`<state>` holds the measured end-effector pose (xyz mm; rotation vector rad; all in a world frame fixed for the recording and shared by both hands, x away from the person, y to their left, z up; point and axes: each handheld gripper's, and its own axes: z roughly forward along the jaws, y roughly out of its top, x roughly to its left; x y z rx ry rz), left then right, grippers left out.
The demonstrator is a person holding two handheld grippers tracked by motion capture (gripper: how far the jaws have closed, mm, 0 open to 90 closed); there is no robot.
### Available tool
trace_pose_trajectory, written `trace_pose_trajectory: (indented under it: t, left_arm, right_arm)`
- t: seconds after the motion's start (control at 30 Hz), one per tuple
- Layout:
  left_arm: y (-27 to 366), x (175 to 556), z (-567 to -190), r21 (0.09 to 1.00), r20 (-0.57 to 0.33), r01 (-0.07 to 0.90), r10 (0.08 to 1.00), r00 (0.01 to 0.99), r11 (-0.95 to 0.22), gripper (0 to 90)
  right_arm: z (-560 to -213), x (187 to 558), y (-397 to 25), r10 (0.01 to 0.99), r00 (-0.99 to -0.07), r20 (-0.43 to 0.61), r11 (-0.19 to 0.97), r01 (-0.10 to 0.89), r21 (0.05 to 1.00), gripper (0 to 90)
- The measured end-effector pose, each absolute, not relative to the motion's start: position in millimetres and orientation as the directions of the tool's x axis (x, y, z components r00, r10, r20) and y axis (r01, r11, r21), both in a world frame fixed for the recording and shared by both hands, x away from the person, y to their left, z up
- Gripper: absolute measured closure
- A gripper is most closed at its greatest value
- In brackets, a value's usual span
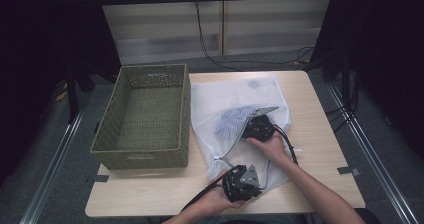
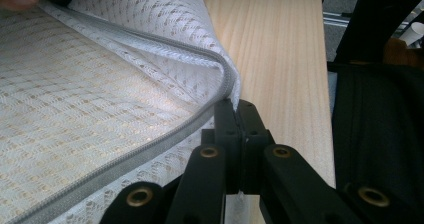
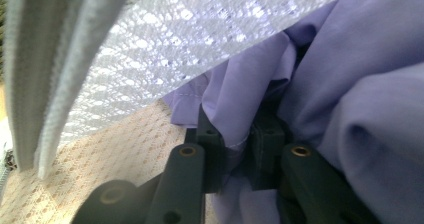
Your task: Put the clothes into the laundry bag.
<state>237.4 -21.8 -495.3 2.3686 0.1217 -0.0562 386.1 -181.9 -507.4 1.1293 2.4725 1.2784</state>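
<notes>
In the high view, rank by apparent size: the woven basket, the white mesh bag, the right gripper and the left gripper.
1. woven basket, slightly ahead of
2. white mesh bag
3. right gripper and left gripper: alike, so unranked.

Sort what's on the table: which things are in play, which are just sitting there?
In play: mesh laundry bag, zipper edge pinched by left tool; purple garment inside, gripped by right tool.
Idle: woven basket, empty; table.
</notes>
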Motion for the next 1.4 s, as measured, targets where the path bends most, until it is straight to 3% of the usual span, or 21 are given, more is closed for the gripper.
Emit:
trace_pose_trajectory:
  t: [0.13, 0.5, 0.83, 1.07, 1.4]
  left_arm:
    - [-21, 237, -496, 0.694, -0.083, 0.115, 0.079, 0.993, -0.711, 90.0]
    - [-21, 238, -497, 0.702, -0.084, 0.107, 0.067, 0.994, -0.704, 90.0]
    - [-21, 238, -497, 0.702, -0.087, 0.113, 0.073, 0.994, -0.703, 90.0]
    - [-21, 238, -497, 0.709, -0.091, 0.115, 0.071, 0.993, -0.695, 89.9]
    - [-21, 238, -498, 0.712, -0.089, 0.116, 0.074, 0.993, -0.693, 89.9]
  right_arm:
    - [-501, 381, -183, 0.649, -0.732, 0.208, 0.37, 0.542, 0.754, 69.8]
    - [-471, 345, -216, 0.571, -0.785, 0.242, 0.332, 0.491, 0.805, 66.1]
    - [-449, 326, -249, 0.554, -0.796, 0.243, 0.267, 0.447, 0.854, 69.6]
    - [-432, 329, -259, 0.572, -0.786, 0.235, 0.214, 0.42, 0.882, 63.3]
    - [-423, 352, -248, 0.6, -0.775, 0.198, 0.233, 0.405, 0.884, 51.2]
